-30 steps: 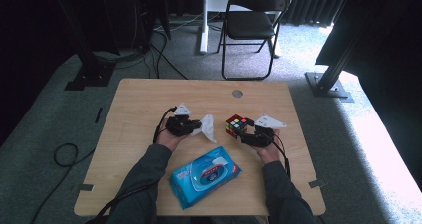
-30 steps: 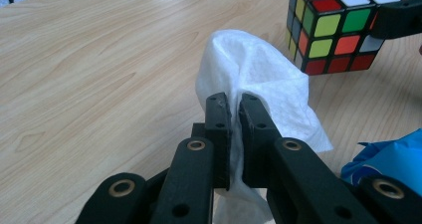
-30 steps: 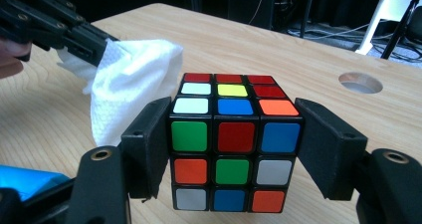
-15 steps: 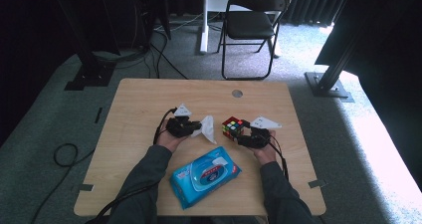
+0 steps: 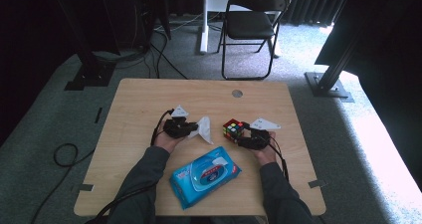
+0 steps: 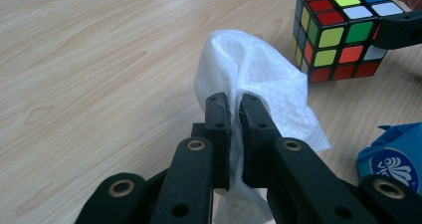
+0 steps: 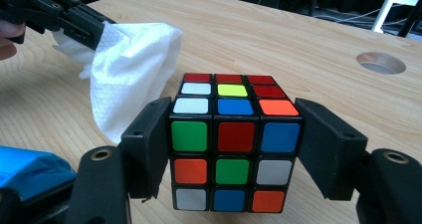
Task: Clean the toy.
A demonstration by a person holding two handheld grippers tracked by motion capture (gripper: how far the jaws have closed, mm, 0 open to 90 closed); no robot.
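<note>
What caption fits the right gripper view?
Right gripper clamps a scrambled puzzle cube while the left gripper holds a white wipe beside it.

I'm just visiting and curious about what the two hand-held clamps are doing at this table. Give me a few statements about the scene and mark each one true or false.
1. The left gripper is pinching a white wipe. True.
2. The right gripper holds the puzzle cube by two opposite sides. True.
3. The cube is wrapped inside the wipe. False: wipe and cube sit side by side, and the cube's coloured faces are bare.
4. The blue wipe pack stands on top of the cube. False: it lies flat on the table, near the person's edge, between the forearms.
5. The wipe lies loose on the table, untouched. False: the left gripper's jaws are closed on it.
</note>
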